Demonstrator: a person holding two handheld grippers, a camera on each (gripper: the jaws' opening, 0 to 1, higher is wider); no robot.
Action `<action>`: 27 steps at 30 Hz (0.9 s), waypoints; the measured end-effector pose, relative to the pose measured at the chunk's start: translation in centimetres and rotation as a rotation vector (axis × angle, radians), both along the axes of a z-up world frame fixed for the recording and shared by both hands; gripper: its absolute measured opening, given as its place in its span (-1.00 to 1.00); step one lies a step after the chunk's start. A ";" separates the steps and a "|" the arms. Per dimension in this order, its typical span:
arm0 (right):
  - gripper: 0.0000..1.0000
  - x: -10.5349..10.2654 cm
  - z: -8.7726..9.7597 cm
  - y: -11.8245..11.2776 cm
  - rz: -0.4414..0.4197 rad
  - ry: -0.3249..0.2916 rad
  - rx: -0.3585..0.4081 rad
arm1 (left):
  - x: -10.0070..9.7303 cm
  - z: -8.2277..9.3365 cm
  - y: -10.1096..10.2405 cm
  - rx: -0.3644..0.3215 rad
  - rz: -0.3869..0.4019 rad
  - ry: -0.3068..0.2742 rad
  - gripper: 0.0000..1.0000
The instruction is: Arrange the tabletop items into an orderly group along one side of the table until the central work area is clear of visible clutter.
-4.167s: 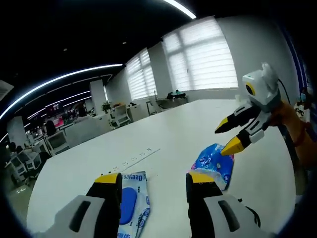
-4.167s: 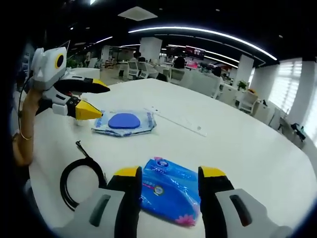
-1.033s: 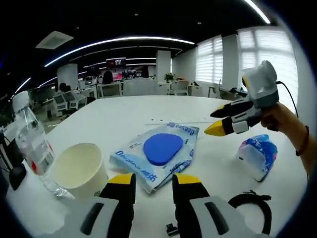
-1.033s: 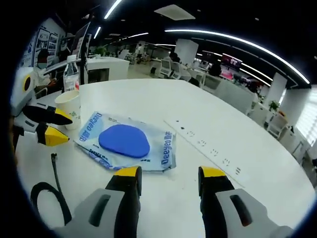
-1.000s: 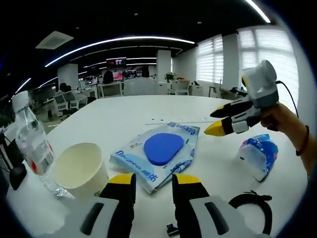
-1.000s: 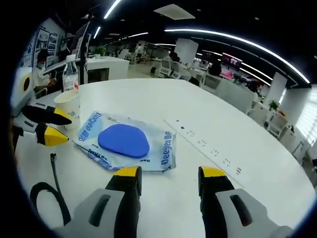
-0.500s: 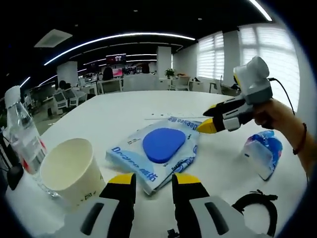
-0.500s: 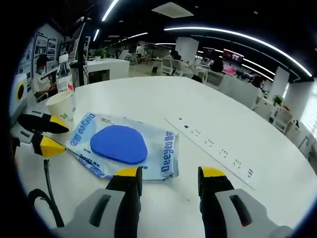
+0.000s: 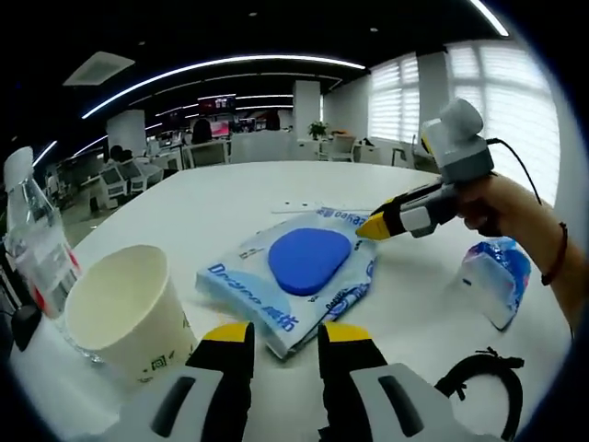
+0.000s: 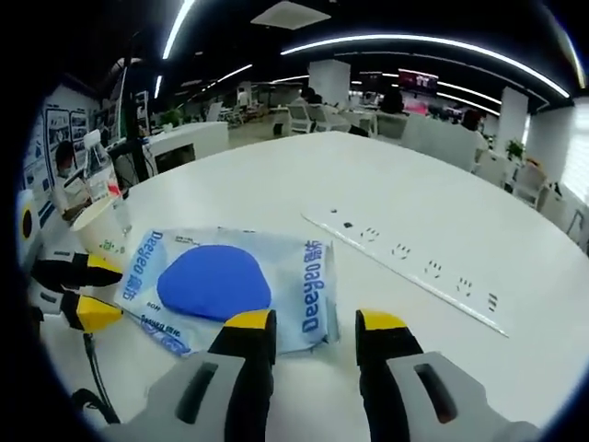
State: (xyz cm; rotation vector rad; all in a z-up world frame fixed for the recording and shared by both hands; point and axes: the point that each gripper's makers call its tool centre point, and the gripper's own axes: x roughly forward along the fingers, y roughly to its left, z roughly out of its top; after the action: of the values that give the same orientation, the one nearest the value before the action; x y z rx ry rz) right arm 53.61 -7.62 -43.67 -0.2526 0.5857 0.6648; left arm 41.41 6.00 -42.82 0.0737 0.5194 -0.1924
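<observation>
Wet-wipe pack (image 9: 299,276): flat, soft pouch with blue oval lid (image 10: 213,276), lying on white table (image 9: 230,198) between paper cup (image 9: 120,313) and small tissue pack (image 9: 494,281). Likely light, pliable and slippery in its film; sags if lifted by one corner. Best taken at near edge or seam, not on the lid.

Left gripper (image 9: 278,336): jaws narrowly parted, empty, just short of pouch's near edge. Right gripper (image 10: 309,327): jaws parted to a moderate gap, empty, tips over pouch's right end.

Paper cup: upright, thin-walled, easily crushed or tipped. Plastic bottle (image 9: 32,249) behind it, touching or nearly so. Black cable (image 9: 483,391) coiled at near right.

Table smooth, glossy, low friction; power strip (image 10: 409,267) recessed beyond pouch. Open-plan office beyond, ceiling light strips, blinds on windows.
</observation>
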 end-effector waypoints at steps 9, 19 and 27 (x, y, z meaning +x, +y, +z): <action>-0.52 0.2 -0.6 0.3 -0.001 0.016 0.015 | 0.1 -0.5 0.0 -0.009 -0.009 0.015 -0.54; -0.80 0.1 -0.8 0.5 0.003 0.024 0.004 | 0.2 -1.0 -0.3 -0.020 -0.022 0.031 -0.63; -0.94 0.0 -1.0 0.7 0.016 0.023 -0.018 | 0.3 -1.0 -0.5 -0.016 -0.038 0.024 -0.80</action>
State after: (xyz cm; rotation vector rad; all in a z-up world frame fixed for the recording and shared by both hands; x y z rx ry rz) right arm 53.58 -6.92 -44.66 -0.2669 0.6125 0.6784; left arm 41.73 5.49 -43.82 0.0654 0.5402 -0.2344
